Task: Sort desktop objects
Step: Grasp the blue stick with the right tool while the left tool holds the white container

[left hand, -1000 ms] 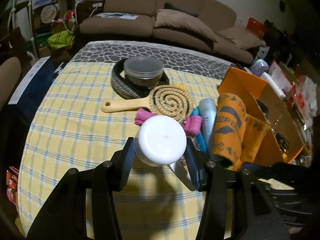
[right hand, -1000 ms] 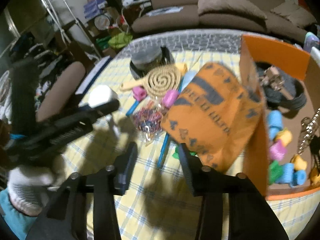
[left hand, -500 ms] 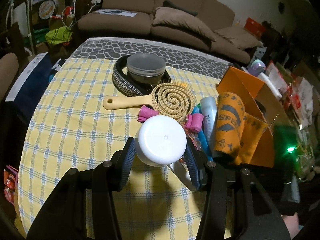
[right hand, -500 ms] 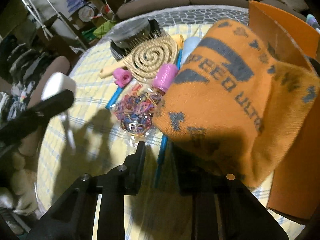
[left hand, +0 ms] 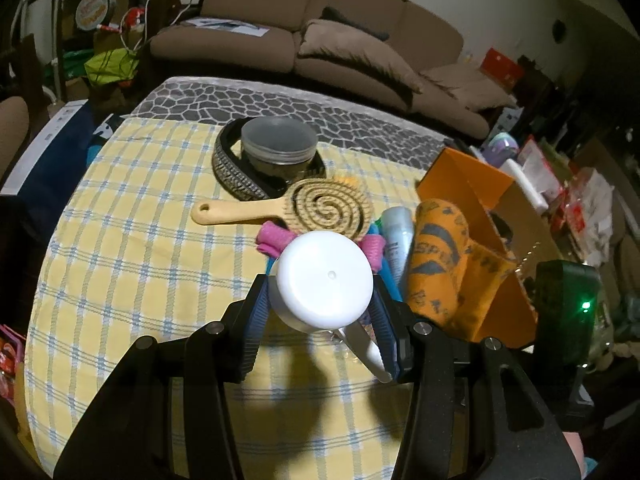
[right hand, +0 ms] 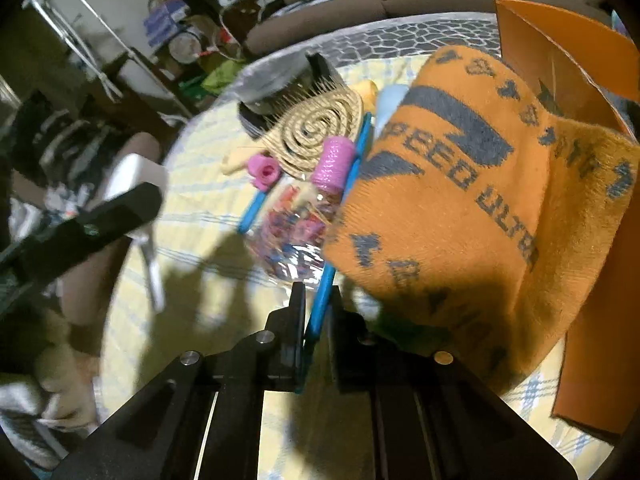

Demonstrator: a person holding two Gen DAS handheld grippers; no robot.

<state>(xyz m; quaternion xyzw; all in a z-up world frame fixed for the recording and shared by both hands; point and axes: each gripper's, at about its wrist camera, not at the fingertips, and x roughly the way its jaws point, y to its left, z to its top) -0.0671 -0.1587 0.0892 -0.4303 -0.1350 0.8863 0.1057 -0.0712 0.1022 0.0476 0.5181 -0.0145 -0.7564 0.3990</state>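
Note:
My left gripper (left hand: 318, 284) is shut on a white-capped bottle (left hand: 326, 276), held above the yellow checked tablecloth (left hand: 140, 220). My right gripper (right hand: 317, 292) points down at the pile beside the orange box (right hand: 560, 44). Its jaws are closing, and a thin blue stick (right hand: 310, 336) is pinched between them. The stick runs up under the edge of the orange towel (right hand: 460, 184). Just beyond lie a bag of coloured bands (right hand: 292, 232), a pink roller (right hand: 334, 164) and a spiral hairbrush (right hand: 316, 132).
A grey-lidded jar (left hand: 280, 144) stands inside a black headband (left hand: 232, 172) at the back of the table. A silver tube (left hand: 396, 228) lies next to the towel (left hand: 436, 248). A second blue stick (right hand: 256, 208) lies left of the bag. A sofa stands behind.
The right gripper has dropped closer to the pile and its jaws have closed from wide apart onto the blue stick. The left gripper still holds the white-capped bottle in place.

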